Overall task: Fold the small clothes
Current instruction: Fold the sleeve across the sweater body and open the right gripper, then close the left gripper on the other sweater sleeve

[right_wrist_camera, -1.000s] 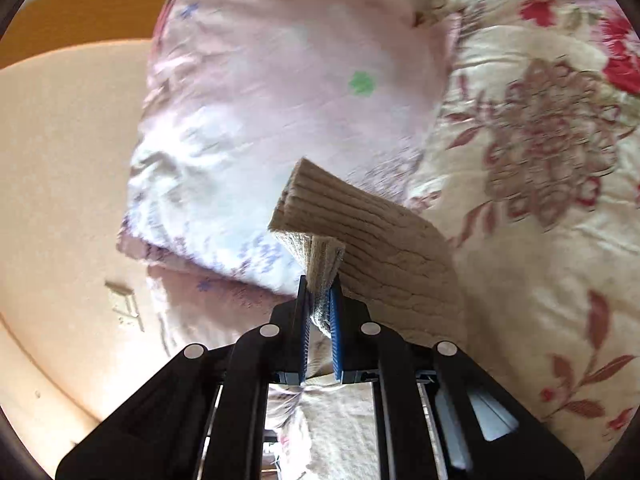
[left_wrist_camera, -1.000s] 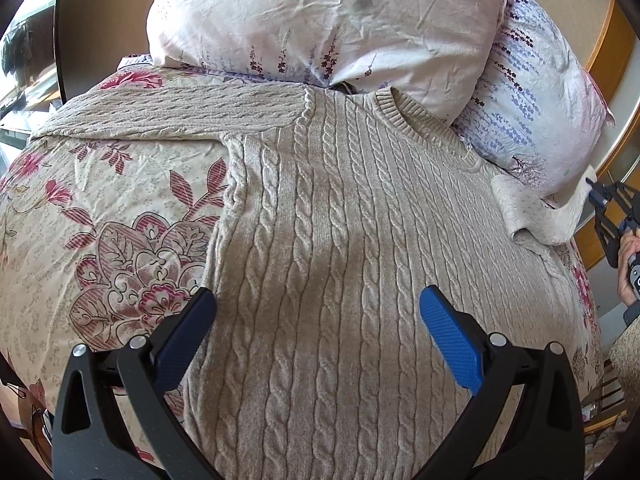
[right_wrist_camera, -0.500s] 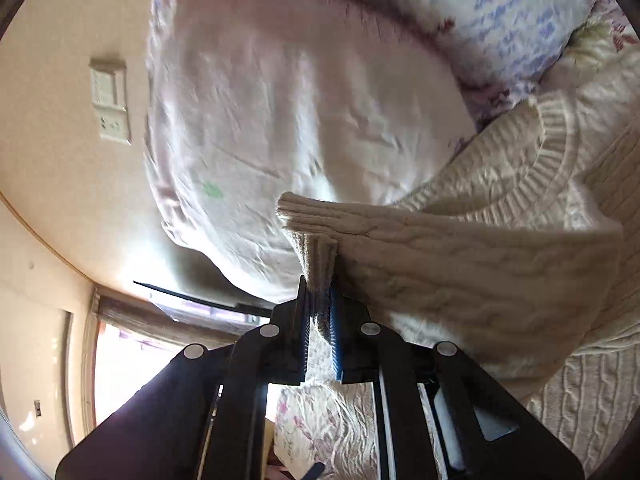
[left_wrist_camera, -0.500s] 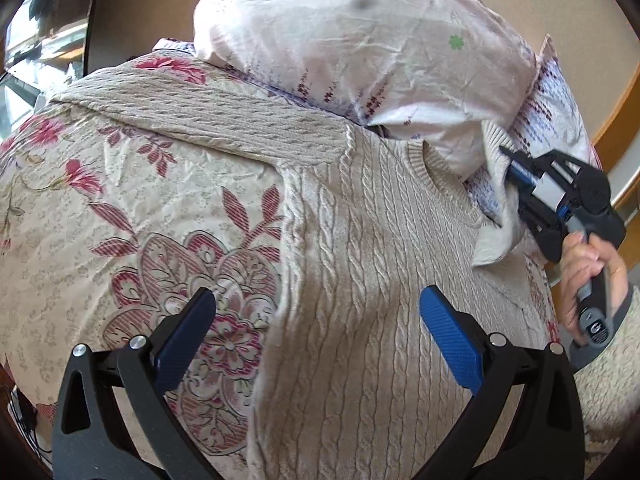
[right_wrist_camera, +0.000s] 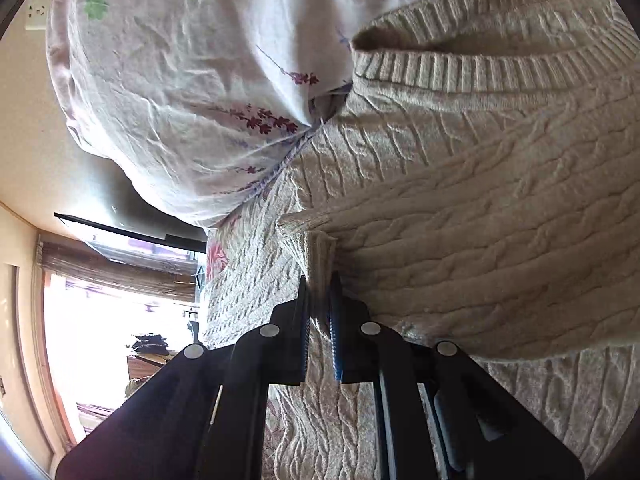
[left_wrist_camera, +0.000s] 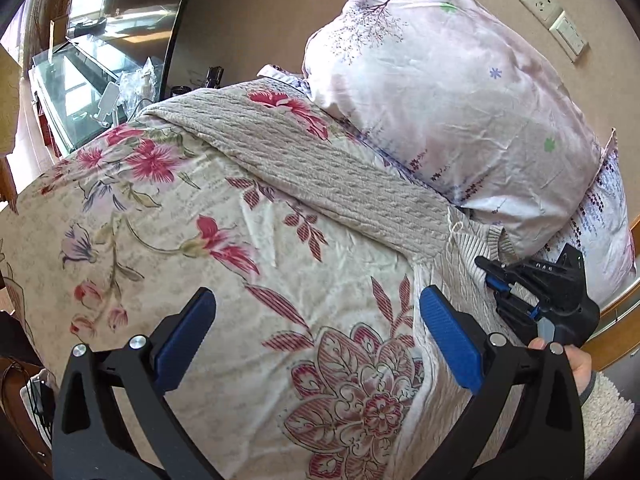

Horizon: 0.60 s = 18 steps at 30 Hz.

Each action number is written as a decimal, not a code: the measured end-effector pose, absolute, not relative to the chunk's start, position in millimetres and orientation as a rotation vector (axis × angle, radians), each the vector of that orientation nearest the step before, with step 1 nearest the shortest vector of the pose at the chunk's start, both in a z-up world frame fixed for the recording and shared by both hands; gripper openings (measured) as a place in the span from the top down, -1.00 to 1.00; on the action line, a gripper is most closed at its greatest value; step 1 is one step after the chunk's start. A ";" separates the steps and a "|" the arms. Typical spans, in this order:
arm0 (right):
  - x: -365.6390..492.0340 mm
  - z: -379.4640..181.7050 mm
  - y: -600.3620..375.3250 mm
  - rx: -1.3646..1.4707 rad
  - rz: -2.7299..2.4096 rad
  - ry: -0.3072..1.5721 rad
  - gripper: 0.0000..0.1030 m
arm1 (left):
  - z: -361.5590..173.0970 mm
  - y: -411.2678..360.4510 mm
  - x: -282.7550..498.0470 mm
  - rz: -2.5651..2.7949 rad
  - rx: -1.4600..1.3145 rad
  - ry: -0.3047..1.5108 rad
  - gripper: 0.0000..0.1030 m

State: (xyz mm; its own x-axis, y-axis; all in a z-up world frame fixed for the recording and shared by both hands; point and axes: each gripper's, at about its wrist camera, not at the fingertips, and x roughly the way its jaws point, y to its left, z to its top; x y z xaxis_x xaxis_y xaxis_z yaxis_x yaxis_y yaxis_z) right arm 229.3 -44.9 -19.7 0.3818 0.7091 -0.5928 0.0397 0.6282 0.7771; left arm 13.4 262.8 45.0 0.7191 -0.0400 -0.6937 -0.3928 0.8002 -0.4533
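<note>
where its sleeve folds over, the sweater (right_wrist_camera: 480,208) is cream cable-knit.

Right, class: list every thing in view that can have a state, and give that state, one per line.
Sweater: lying on the bed, one sleeve folded across its front.
Other sleeve: stretched out flat.
Right gripper: shut on the folded sleeve's cuff.
Left gripper: open, holding nothing.
Pillow: propped up by the collar.

You're in a home bedroom: a bed with a floral bedspread (left_wrist_camera: 248,216) lies under your left tongs (left_wrist_camera: 316,344), pillows (left_wrist_camera: 448,92) are stacked beyond them, with wall sockets (left_wrist_camera: 554,20) above and a curtained window (right_wrist_camera: 100,304) off to the side.
</note>
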 end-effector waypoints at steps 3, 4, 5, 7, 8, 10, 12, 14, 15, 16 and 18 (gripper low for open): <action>225.5 -23.9 -38.0 0.754 0.479 1.131 0.80 | 43.4 284.2 22.8 0.226 -0.697 0.760 -0.97; 225.0 -22.1 -35.5 0.729 0.473 1.129 0.75 | 41.8 290.6 27.6 0.226 -0.727 0.764 -0.97; 230.4 -16.9 -32.3 0.707 0.471 1.131 0.68 | 40.4 297.2 31.5 0.225 -0.758 0.767 -0.97; 229.8 -14.6 -22.7 0.686 0.497 1.136 0.14 | 37.3 310.4 40.7 0.228 -0.825 0.779 -0.97; 232.6 -13.9 -17.1 0.682 0.522 1.136 -0.06 | 35.4 316.5 44.6 0.227 -0.861 0.786 -0.97; 229.5 -7.9 -3.0 0.668 0.595 1.161 -0.68 | 31.8 327.8 53.7 0.217 -0.939 0.785 -0.96; 223.4 0.7 7.8 0.634 0.646 1.187 -0.72 | 29.2 336.2 61.8 0.208 -0.998 0.766 -0.96; 211.4 6.5 5.5 0.650 0.681 1.195 -0.74 | 26.5 343.2 69.3 0.201 -1.043 0.747 -0.95; 205.6 7.9 3.2 0.657 0.678 1.192 -0.76 | 24.5 347.0 73.0 0.190 -1.067 0.734 -0.91; 198.6 8.6 -1.7 0.661 0.668 1.187 -0.76 | 21.8 350.7 77.0 0.180 -1.093 0.725 -0.72; 184.5 8.5 -15.1 0.656 0.641 1.184 -0.76 | 14.4 358.4 85.9 0.154 -1.162 0.721 -0.45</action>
State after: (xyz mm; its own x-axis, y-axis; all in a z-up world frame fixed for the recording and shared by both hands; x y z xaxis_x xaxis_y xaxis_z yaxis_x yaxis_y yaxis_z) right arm 184.5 -15.1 8.5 0.2507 0.7478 -0.6148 -0.1057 0.6524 0.7505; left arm 85.9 358.4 14.4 0.7683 -0.2477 -0.5902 -0.4666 0.4146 -0.7813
